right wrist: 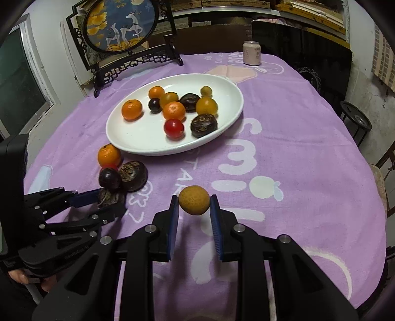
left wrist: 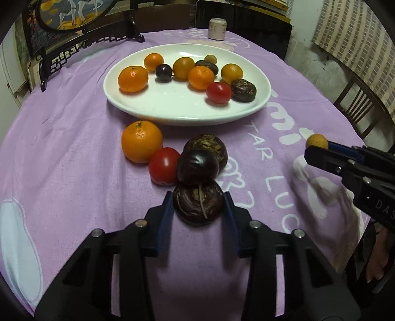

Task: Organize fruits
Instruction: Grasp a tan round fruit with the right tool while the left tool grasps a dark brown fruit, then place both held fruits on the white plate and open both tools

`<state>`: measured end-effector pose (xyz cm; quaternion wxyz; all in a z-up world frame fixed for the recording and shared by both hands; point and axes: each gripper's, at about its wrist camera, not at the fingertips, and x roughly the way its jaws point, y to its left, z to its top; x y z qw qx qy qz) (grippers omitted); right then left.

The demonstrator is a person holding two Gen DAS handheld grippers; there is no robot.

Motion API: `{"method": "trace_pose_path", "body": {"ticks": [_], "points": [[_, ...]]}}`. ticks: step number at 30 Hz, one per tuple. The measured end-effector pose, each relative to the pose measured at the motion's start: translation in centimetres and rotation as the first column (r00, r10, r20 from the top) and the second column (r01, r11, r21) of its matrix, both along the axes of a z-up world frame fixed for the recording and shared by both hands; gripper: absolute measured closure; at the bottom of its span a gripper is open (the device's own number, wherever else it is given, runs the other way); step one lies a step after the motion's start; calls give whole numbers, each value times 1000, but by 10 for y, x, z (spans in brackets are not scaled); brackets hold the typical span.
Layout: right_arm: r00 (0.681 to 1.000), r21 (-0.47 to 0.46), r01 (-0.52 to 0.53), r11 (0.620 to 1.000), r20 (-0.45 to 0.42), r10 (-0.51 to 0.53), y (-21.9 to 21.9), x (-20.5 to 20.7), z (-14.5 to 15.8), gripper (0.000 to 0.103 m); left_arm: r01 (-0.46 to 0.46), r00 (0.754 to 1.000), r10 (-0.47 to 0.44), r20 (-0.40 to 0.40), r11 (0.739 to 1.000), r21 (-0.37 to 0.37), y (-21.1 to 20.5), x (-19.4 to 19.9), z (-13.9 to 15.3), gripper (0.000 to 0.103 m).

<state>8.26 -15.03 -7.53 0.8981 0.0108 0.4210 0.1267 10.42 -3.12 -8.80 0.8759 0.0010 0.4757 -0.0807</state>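
Note:
A white oval plate (left wrist: 172, 108) (right wrist: 138, 140) on the purple cloth holds several oranges, tomatoes and dark fruits. In front of it lie an orange (left wrist: 141, 141) (right wrist: 108, 155), a red tomato (left wrist: 163, 165), a dark glossy fruit (left wrist: 197, 166) (right wrist: 109, 178) and a dark wrinkled fruit (left wrist: 208, 145) (right wrist: 133, 174). My left gripper (left wrist: 199, 206) (right wrist: 108, 201) is shut on another dark wrinkled fruit (left wrist: 199, 205) on the cloth. My right gripper (right wrist: 194, 205) (left wrist: 314, 148) is shut on a small yellow-brown fruit (right wrist: 194, 200) (left wrist: 316, 141), held above the cloth.
A pale drink can (left wrist: 217, 28) (right wrist: 251, 53) stands at the table's far edge. A framed round deer picture on a black stand (right wrist: 123, 32) stands at the far left. A dark chair back (left wrist: 246, 19) and a wooden chair (left wrist: 363, 106) flank the table.

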Motion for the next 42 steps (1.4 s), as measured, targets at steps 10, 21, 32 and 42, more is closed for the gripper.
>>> {"method": "trace_pose_path", "body": {"ticks": [10,21,32,42], "points": [[999,-3,-42,999,25,43,19,-8,12,78,5,999,-1,54,997,-78,24,-34,31,63],[997,-1,-67,998,35,67,31,-4,21,77,14,993,-2,117,995,-102,37,-32,63,63],[996,1,-81,997,43,81,39,66,41,78,-38,993,46,112,997,-67,44,69,79,63],[999,-56,-35,998,23,36,42,142,23,78,-77,996,80,41,994,-77,43,153,61,63]]}}
